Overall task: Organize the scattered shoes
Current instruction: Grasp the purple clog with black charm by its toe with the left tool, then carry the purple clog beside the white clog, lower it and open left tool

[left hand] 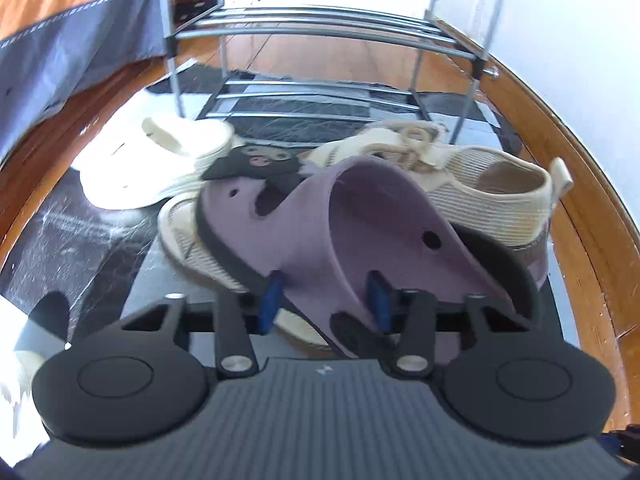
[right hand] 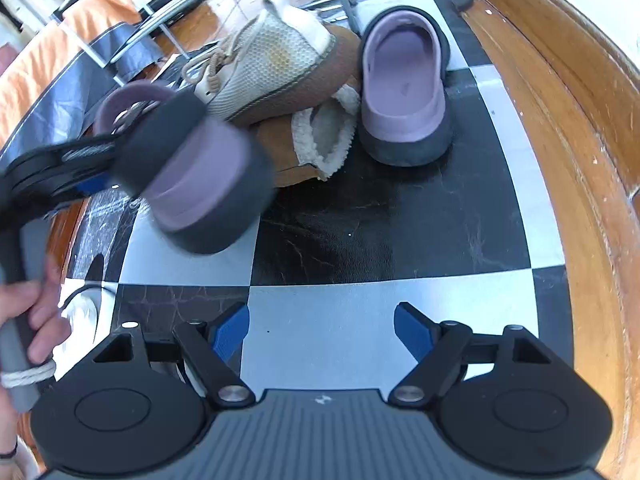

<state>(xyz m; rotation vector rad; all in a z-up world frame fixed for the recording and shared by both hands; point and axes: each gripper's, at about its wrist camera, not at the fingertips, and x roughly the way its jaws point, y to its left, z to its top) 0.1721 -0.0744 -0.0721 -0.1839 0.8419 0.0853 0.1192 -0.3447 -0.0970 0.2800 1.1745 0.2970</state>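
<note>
My left gripper [left hand: 325,300] is shut on the side of a purple clog [left hand: 340,216] with a black sole and a black charm, held above the mat; it also shows in the right wrist view [right hand: 200,176], blurred. Its mate, a second purple clog [right hand: 404,92], stands on the checkered mat [right hand: 360,220]. A beige knit sneaker [left hand: 492,188] lies behind the held clog and shows tipped on a brown fleece-lined slipper [right hand: 316,140] in the right wrist view [right hand: 272,64]. A white slide [left hand: 160,160] lies to the left. My right gripper [right hand: 322,332] is open and empty over the mat.
A chrome shoe rack [left hand: 312,24] with two tiers of bars stands behind the shoes. A bed with an orange and grey cover [left hand: 60,32] is at the left. A wooden floor [left hand: 592,240] and a white wall [left hand: 580,40] lie to the right.
</note>
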